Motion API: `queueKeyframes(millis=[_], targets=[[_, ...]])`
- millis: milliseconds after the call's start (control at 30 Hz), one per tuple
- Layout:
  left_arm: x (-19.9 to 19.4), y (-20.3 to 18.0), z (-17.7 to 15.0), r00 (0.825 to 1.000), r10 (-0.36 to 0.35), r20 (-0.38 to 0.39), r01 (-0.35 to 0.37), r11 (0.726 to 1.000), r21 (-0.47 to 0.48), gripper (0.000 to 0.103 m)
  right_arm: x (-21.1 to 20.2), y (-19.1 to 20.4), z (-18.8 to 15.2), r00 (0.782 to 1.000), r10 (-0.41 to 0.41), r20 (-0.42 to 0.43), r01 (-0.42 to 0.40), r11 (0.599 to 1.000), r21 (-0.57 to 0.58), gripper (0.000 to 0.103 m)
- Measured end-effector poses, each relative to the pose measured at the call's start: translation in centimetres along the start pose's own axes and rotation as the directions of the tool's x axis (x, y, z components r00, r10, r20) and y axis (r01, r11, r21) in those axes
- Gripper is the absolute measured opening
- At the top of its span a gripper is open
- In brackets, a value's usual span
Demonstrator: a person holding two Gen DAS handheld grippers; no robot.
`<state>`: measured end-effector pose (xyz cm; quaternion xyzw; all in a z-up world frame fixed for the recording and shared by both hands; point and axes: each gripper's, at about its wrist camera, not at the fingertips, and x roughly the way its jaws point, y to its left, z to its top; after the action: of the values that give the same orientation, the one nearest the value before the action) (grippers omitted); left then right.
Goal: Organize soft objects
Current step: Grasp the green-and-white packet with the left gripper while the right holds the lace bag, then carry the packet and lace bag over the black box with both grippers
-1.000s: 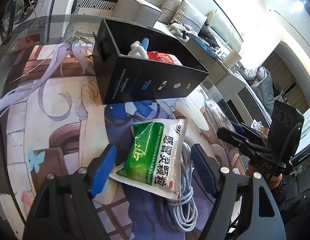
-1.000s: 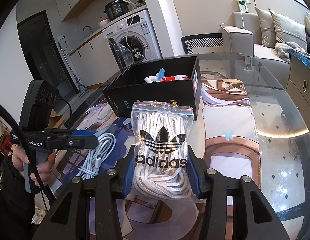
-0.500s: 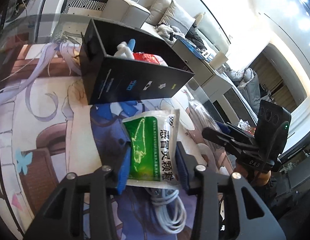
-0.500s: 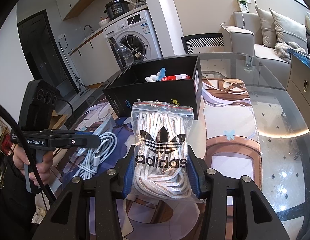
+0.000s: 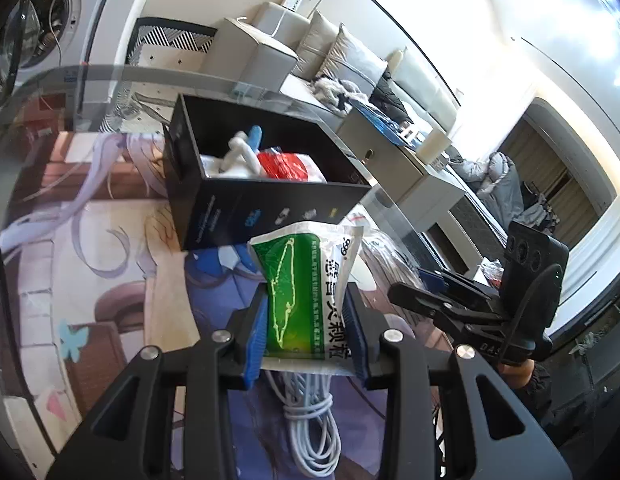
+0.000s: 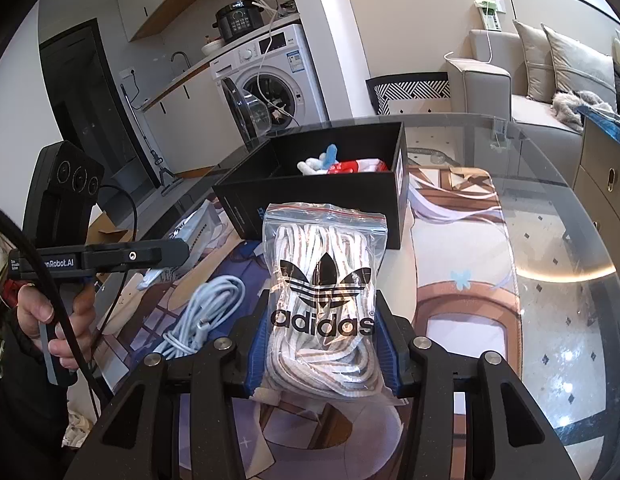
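My left gripper (image 5: pixel 307 330) is shut on a green and white medicine packet (image 5: pixel 310 292) and holds it lifted above the mat, short of the black box (image 5: pixel 245 188). The box holds a white and blue plush toy (image 5: pixel 241 152) and a red and white pack (image 5: pixel 287 166). My right gripper (image 6: pixel 322 344) is shut on a clear zip bag of white laces with an adidas logo (image 6: pixel 324 296), held above the table in front of the black box (image 6: pixel 322 184). The left gripper also shows in the right wrist view (image 6: pixel 177 254), at the left.
A coiled white cable (image 5: pixel 310 428) lies on the printed mat (image 5: pixel 109 280) under the left gripper; it also shows in the right wrist view (image 6: pixel 205 316). The round glass table (image 6: pixel 550 264) extends to the right. A washing machine (image 6: pixel 273 80) and sofa (image 6: pixel 542 64) stand beyond.
My left gripper closed on the medicine packet and lifted it off the mat toward the box. My right gripper kept hold of the adidas bag and barely moved.
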<state>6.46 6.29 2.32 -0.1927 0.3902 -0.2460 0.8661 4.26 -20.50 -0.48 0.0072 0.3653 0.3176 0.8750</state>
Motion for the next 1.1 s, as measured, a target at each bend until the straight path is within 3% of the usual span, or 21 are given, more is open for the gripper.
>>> queueKeyframes(millis=[400, 667, 1100], targets=[[-0.7, -1.0, 2.5, 0.984, 0.149, 0.097, -0.155, 0.986, 0.062, 0.034, -0.6, 1.2, 2.4, 1.0, -0.011, 0.029, 0.013, 0.998, -0.06, 0.046], [0.1, -2.2, 4.4, 0.956, 0.253, 0.149, -0.271, 0.955, 0.12, 0.034, -0.5, 2.3, 4.9, 0.998, -0.018, 0.052, 0.024, 0.994, -0.11, 0.046], [2.0, -2.4, 6.4, 0.908, 0.373, 0.188, -0.403, 0.901, 0.158, 0.035, 0.9, 2.1, 8.2, 0.998, -0.044, 0.053, 0.051, 0.989, -0.136, 0.046]])
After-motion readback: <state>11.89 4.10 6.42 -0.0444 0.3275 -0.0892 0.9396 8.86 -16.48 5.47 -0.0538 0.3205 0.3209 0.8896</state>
